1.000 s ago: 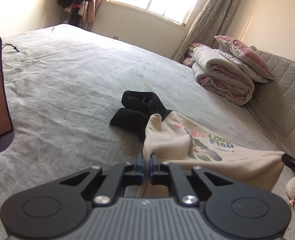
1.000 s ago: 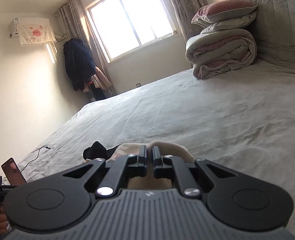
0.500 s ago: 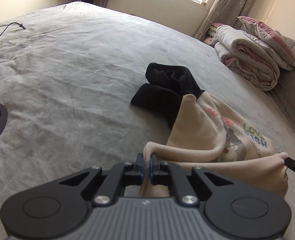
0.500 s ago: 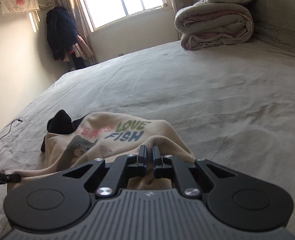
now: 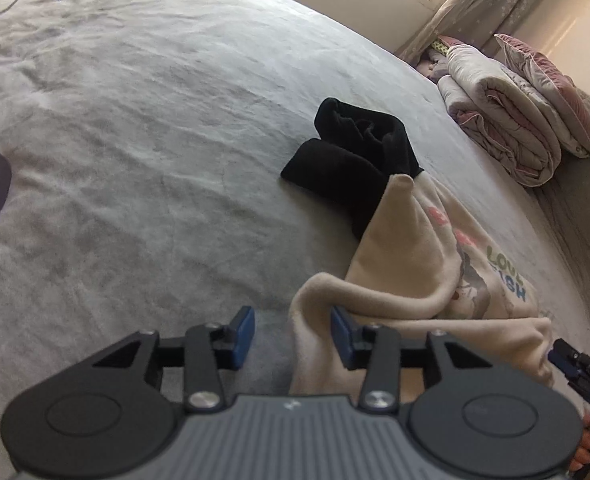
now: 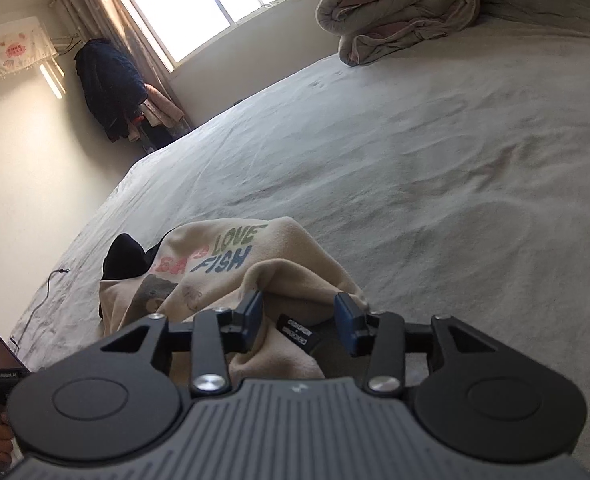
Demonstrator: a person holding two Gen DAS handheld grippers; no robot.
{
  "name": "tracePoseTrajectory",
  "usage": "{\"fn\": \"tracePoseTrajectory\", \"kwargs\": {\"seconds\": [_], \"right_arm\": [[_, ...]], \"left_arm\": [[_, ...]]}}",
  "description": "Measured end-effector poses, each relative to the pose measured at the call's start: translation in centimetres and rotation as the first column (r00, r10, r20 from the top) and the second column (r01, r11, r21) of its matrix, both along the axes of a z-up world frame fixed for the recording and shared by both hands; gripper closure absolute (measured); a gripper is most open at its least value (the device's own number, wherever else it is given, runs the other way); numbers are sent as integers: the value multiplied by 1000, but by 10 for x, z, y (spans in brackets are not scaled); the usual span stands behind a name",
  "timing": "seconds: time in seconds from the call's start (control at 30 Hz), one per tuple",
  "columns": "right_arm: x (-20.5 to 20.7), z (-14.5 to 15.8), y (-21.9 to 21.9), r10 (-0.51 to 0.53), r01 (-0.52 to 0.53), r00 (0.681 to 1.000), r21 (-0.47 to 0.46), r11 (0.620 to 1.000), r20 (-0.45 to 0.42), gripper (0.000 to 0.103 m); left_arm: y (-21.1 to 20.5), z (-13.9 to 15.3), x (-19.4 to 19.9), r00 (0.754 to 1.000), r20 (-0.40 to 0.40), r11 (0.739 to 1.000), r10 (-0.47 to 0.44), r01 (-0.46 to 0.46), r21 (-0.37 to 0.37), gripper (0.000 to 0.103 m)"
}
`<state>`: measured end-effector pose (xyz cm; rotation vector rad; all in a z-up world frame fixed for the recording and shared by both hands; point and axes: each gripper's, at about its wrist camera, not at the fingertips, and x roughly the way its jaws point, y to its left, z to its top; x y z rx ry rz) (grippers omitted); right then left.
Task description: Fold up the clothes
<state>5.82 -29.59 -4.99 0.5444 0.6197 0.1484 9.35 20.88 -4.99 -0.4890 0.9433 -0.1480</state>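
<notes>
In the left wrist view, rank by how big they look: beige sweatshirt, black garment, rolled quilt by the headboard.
1. beige sweatshirt, though it lies nearest the camera.
2. rolled quilt and black garment: look alike; the quilt lies farther off, so unranked.

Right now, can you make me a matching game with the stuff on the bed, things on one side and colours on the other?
Things:
1. sweatshirt
2. crumpled garment
3. bed sheet
4. pads of the left gripper

Colours:
A. blue
B. grey
C. cream
D. black

Pairs: 1-C, 2-D, 3-B, 4-A
</notes>
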Motion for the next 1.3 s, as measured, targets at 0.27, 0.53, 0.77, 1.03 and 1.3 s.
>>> {"fn": "tracePoseTrajectory", "kwargs": {"seconds": [0.27,0.53,0.77,1.03,1.3], "right_arm": [[-9,9,-11,103,-104,993,-9,995,-56,59],[-11,-14,1,189,-201,973,-89,975,-129,59],[-17,-11,28,208,-233,965,-155,960,-162,89],[-54,22,23,193,-224,958,-131,966,-210,90],[-98,48,16,203,-236,928,-71,969,-313,90]], "left_arm": [[2,1,-11,994,-82,997,-72,72,0,59],[-9,-1,-24,990,-66,990,-124,128,66,61],[-21,1,-35,994,-49,987,-96,102,122,93],[-21,24,-61,993,-82,989,-89,98,113,95],[-14,43,-100,981,-147,989,-123,133,61,96]]}}
